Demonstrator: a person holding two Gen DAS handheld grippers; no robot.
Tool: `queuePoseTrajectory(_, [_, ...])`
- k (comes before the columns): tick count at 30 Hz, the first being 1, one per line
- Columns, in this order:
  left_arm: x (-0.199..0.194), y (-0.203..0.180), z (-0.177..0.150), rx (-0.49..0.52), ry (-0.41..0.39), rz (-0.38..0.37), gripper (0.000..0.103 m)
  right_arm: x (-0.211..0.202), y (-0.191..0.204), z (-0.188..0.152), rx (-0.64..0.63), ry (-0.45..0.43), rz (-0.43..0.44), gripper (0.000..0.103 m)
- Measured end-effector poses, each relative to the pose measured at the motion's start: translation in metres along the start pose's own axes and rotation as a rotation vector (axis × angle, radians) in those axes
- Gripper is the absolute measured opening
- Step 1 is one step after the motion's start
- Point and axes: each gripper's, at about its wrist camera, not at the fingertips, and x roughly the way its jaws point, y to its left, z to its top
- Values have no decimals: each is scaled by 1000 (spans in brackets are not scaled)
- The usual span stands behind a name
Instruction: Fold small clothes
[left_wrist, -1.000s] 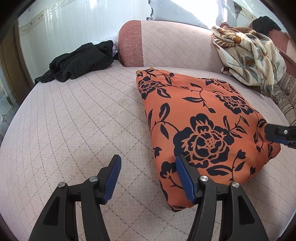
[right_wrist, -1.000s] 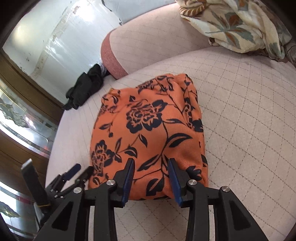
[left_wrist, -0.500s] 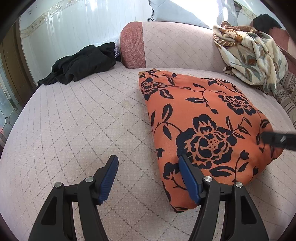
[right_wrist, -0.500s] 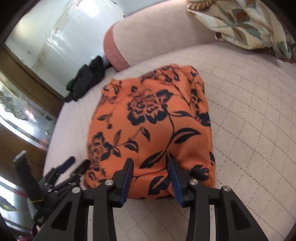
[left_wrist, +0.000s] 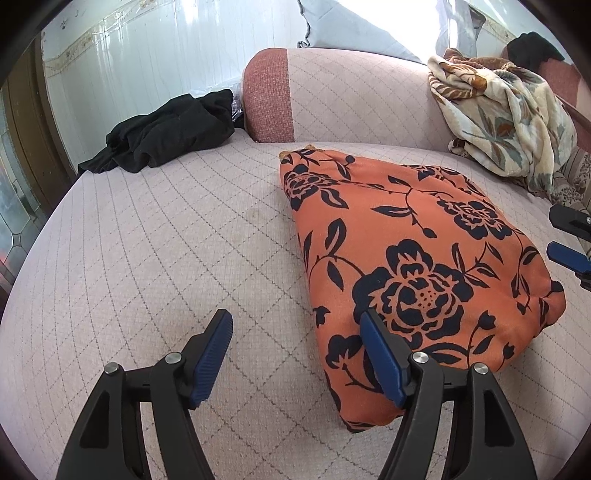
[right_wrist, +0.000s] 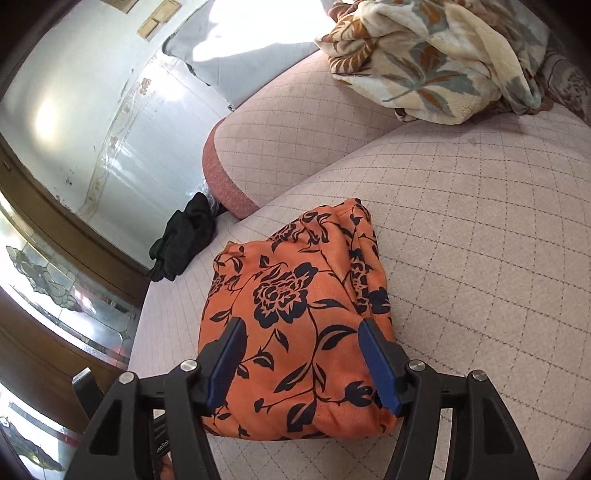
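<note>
Two grippers stood at the near edges of the folded orange floral garment (left_wrist: 413, 266), which lay flat on the quilted pink cushion (left_wrist: 155, 236). The left gripper (left_wrist: 295, 354) was opening over bare cushion, its right pad overlapping the cloth's corner, gripping nothing. The right gripper (right_wrist: 306, 362) was opening, its pads standing clear of the cloth between them. Farther back lay a black garment (left_wrist: 166, 136) and a floral blanket (left_wrist: 506, 118).

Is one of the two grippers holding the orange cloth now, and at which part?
Nothing is held. The right gripper has its jaws opening over the near edge of the orange floral garment, no longer pinching it. The left gripper is opening too, beside the garment's corner.
</note>
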Motion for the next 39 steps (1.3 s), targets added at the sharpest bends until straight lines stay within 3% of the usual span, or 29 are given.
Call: queuePoseTrajectory(39, [-5,4,7,13,-39,-6,74,9,-1,-2,10,-24,44,68])
